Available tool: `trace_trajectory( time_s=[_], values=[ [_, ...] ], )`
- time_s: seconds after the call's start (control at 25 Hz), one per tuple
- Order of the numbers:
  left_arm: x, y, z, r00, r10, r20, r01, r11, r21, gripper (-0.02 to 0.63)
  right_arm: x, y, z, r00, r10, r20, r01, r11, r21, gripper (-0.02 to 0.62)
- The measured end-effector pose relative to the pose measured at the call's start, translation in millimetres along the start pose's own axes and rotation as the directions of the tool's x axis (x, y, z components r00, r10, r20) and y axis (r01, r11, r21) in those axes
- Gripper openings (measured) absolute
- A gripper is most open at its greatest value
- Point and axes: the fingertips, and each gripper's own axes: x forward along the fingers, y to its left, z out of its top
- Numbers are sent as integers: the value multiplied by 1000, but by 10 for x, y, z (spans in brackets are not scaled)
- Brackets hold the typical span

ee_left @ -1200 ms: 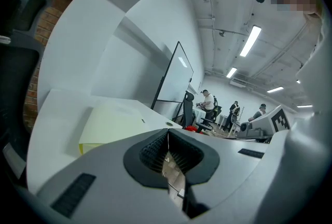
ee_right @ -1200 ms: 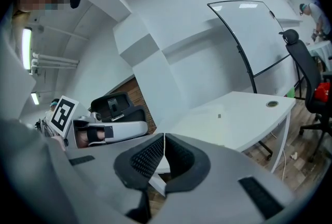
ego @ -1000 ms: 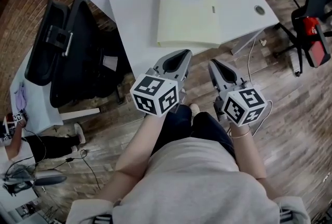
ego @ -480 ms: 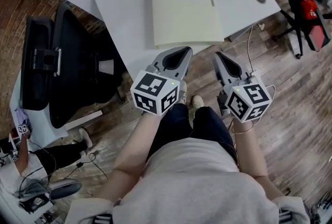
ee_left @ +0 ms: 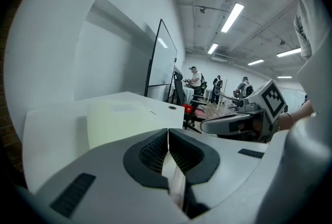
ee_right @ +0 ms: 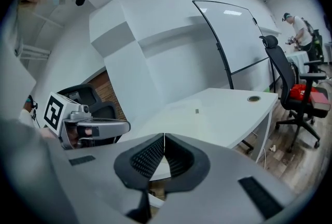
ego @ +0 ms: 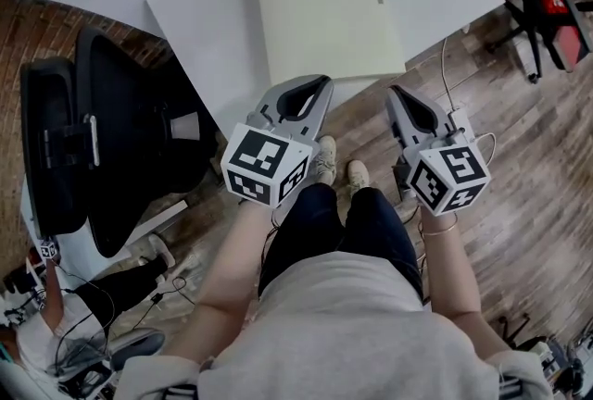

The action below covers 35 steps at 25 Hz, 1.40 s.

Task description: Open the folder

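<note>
Left gripper (ego: 318, 85) and right gripper (ego: 397, 94), jaws pressed together and empty, hover near the closed pale-yellow folder (ego: 324, 9) lying flat on the white tabletop (ego: 199, 5).

Open desk (ego: 208, 14) surface left of folder (ego: 324, 14), black chair (ego: 120, 139) crowding desk's left edge
</note>
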Motion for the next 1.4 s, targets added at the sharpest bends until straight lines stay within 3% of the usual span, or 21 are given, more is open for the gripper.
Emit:
trace_trajectory(
  time_s=[0.2, 0.48, 0.56, 0.6, 0.84, 1.12, 1.32, 1.4],
  values=[
    [101, 112, -62, 999, 0, -52, 5, 996, 92, 20, 98, -55, -22, 1000, -20, 4, 20, 999, 25, 21],
    [186, 134, -110, 993, 20, -116, 11, 965, 261, 25, 146, -110, -43, 999, -49, 2, 49, 998, 40, 21],
    [220, 142, -129, 991, 23, -130, 14, 960, 280, 132, 148, -140, -52, 998, -61, -1, 60, 997, 43, 21],
    [237, 147, -144, 990, 25, -140, 17, 957, 290, 153, 148, -154, -57, 998, -66, -2, 66, 997, 45, 21],
    [321, 190, -209, 983, 43, -176, 26, 928, 371, 199, 166, -205, -90, 996, -87, -10, 87, 995, 56, 21],
    [463, 156, -324, 966, 76, -246, 70, 843, 534, 247, 203, -302, -120, 994, -104, -23, 106, 992, 65, 21],
    [530, 150, -435, 951, 124, -284, 97, 751, 653, 247, 191, -355, -152, 993, -113, -32, 114, 991, 68, 21],
    [550, 144, -462, 947, 136, -292, 98, 741, 664, 247, 174, -375, -163, 993, -115, -34, 117, 990, 74, 21]
  ],
)
